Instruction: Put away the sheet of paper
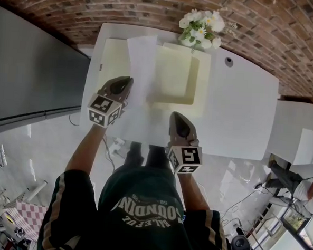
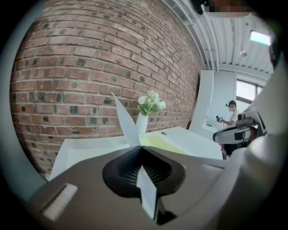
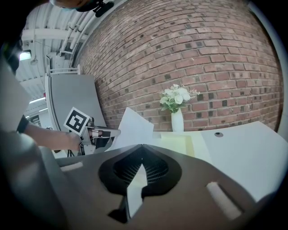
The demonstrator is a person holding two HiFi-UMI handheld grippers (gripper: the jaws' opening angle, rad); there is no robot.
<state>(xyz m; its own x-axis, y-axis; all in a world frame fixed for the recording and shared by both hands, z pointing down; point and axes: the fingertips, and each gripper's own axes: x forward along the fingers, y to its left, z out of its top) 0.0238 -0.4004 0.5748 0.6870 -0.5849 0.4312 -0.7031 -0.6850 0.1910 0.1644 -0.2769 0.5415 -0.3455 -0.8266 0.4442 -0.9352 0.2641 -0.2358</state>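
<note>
**Head view:** your left gripper (image 1: 126,83) and right gripper (image 1: 176,118) each grip the near part of the sheet of paper (image 1: 142,63). The sheet reaches far across the left of a pale yellow tray (image 1: 199,82) on the white counter (image 1: 242,111).

**Left gripper view:** jaws closed on the sheet's edge. Only this view shows a distant person (image 2: 231,116) at right.

**Right gripper view:** jaws pinched on the paper. Your left gripper appears at left, and the vase of flowers (image 3: 176,105) stands far.
</note>
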